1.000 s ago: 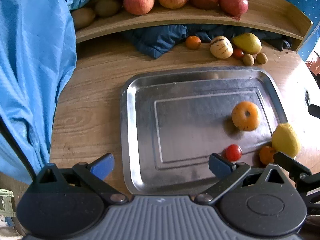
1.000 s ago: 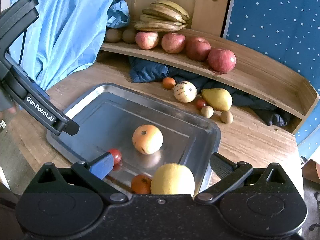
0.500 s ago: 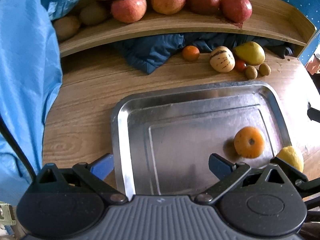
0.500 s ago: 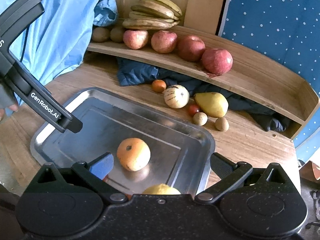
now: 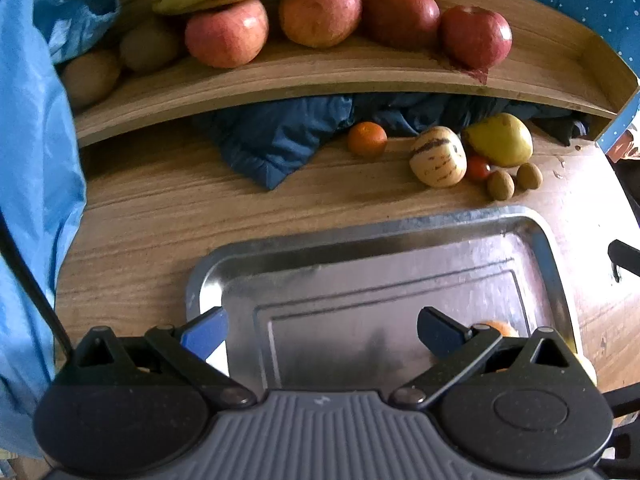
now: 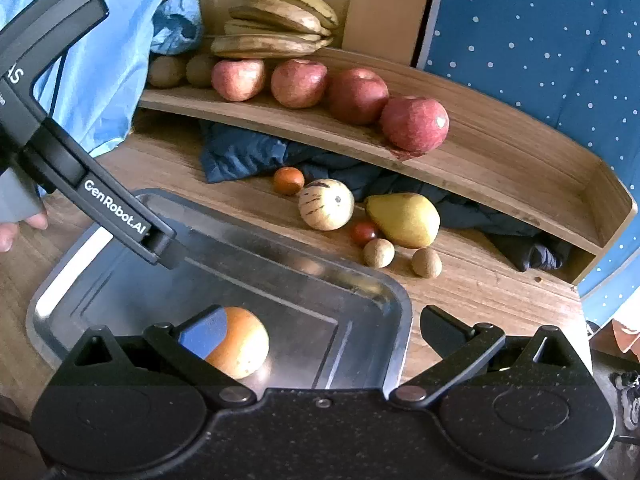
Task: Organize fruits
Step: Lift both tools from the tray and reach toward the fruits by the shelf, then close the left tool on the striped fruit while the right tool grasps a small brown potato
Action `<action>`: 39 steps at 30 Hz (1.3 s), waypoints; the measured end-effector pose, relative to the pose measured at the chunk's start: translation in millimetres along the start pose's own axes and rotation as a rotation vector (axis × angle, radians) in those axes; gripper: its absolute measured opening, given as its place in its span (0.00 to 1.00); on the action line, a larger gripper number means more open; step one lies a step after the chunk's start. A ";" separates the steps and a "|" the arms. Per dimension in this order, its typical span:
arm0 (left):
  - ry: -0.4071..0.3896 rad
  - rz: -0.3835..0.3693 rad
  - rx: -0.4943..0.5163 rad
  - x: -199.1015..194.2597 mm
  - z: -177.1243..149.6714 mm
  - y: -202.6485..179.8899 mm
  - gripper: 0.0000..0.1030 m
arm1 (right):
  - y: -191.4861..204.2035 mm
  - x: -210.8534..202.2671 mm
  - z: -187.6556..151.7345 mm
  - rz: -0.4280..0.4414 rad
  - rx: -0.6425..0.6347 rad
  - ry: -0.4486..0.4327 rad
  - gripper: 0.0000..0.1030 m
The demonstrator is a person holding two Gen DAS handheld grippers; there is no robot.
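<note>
fruit handling: round, smooth, quick to roll

both tools empty, jaws spread wide. an orange fruit [image 6: 240, 344] lies in the steel tray [image 6: 400, 312], just behind the right gripper [image 6: 324, 328]'s left finger. ahead of the left gripper [image 5: 320, 328], a striped melon [image 5: 438, 157], pear [image 5: 500, 139] and tomato [image 5: 478, 169] crowd together on the table. the tomato likely bruises; pinch each across its widest middle, gently.

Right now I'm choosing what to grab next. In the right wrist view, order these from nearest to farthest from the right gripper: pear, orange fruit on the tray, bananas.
1. orange fruit, by the right gripper, left finger side.
2. pear, on the table beyond the tray.
3. bananas, on the back shelf.
</note>
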State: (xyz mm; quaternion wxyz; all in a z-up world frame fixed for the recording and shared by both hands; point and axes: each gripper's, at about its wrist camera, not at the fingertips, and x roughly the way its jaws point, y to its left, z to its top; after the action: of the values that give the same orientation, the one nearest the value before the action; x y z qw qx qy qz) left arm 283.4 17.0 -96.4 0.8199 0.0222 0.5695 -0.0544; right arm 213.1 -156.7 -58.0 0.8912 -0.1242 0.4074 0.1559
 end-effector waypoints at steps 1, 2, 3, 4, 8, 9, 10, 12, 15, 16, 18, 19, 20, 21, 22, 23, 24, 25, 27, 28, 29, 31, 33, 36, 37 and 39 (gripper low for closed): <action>0.000 -0.002 -0.001 1.8 1.6 -0.1 1.00 | -1.5 1.9 1.1 -0.004 0.003 0.002 0.99; -0.002 -0.004 -0.002 3.8 3.4 -0.2 1.00 | -3.0 4.0 2.2 -0.009 0.005 0.004 0.99; -0.002 -0.007 -0.003 6.2 5.9 -0.2 1.00 | -4.4 5.8 3.4 -0.014 0.008 0.007 0.99; -0.003 -0.009 -0.004 8.4 7.7 -0.2 1.00 | -6.0 8.0 4.8 -0.019 0.010 0.010 0.99; -0.025 -0.019 -0.006 14.9 16.2 0.0 1.00 | -11.1 17.2 9.8 -0.026 0.017 0.027 0.99; -0.029 -0.023 -0.005 16.5 19.0 -0.2 1.00 | -11.1 18.8 10.6 -0.025 0.017 0.030 0.99; -0.031 -0.027 -0.003 17.7 22.0 -0.1 1.00 | -11.5 21.4 11.6 -0.025 0.016 0.034 0.99; -0.037 -0.036 0.002 19.6 27.6 -1.2 1.00 | -12.5 26.4 13.6 -0.026 0.017 0.042 0.99; -0.045 -0.055 0.012 23.2 37.1 -5.7 1.00 | -15.6 34.0 17.3 -0.035 0.028 0.051 0.99; -0.046 -0.065 0.014 24.2 40.7 -7.7 1.00 | -17.4 36.9 18.6 -0.041 0.036 0.054 0.99; -0.049 -0.088 0.021 26.3 47.3 -12.4 1.00 | -21.5 41.7 20.7 -0.050 0.050 0.058 0.99; -0.051 -0.099 0.024 27.2 50.3 -15.0 1.00 | -23.5 44.1 21.6 -0.056 0.057 0.061 0.99; -0.052 -0.109 0.028 28.3 53.3 -18.0 1.00 | -25.3 46.3 22.2 -0.061 0.063 0.064 0.99; -0.053 -0.121 0.033 30.0 56.9 -21.4 1.00 | -27.1 48.5 22.9 -0.066 0.069 0.068 0.99; -0.053 -0.130 0.037 31.8 59.6 -24.4 1.00 | -29.2 50.7 23.4 -0.072 0.077 0.072 0.99; -0.053 -0.140 0.040 33.5 62.3 -27.4 1.00 | -31.4 52.7 24.0 -0.076 0.084 0.076 0.99; -0.054 -0.149 0.043 35.1 65.0 -29.8 1.00 | -33.2 54.4 24.5 -0.081 0.091 0.078 0.99; -0.054 -0.159 0.045 36.8 67.8 -32.3 1.00 | -35.2 56.1 25.1 -0.085 0.096 0.080 0.99; -0.057 -0.178 0.047 39.6 72.2 -34.9 1.00 | -39.1 60.0 26.4 -0.091 0.108 0.083 0.99; -0.057 -0.186 0.048 40.7 74.0 -36.1 1.00 | -41.3 62.3 27.1 -0.091 0.119 0.083 0.99; -0.058 -0.194 0.048 41.9 75.6 -36.7 1.00 | -43.3 64.2 27.6 -0.088 0.131 0.083 0.99; -0.056 -0.204 0.047 43.9 78.2 -38.4 1.00 | -46.6 67.9 28.5 -0.082 0.156 0.083 0.96; -0.054 -0.209 0.046 46.2 79.2 -38.2 1.00 | -49.1 72.3 29.3 -0.082 0.176 0.088 0.93; -0.049 -0.222 0.041 49.4 81.5 -38.2 1.00 | -50.7 78.3 30.0 -0.082 0.193 0.093 0.90; -0.048 -0.228 0.037 50.4 82.7 -36.9 1.00 | -51.1 79.9 30.7 -0.083 0.197 0.094 0.89; -0.048 -0.240 0.029 52.5 83.7 -36.6 1.00 | -51.3 83.3 32.2 -0.084 0.201 0.097 0.86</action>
State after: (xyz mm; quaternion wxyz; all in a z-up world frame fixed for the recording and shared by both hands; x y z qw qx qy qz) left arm 375.3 -31.0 -115.3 0.8204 -0.0352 0.5475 -0.1609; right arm 306.2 -178.0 -96.4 0.8843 -0.0584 0.4579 0.0706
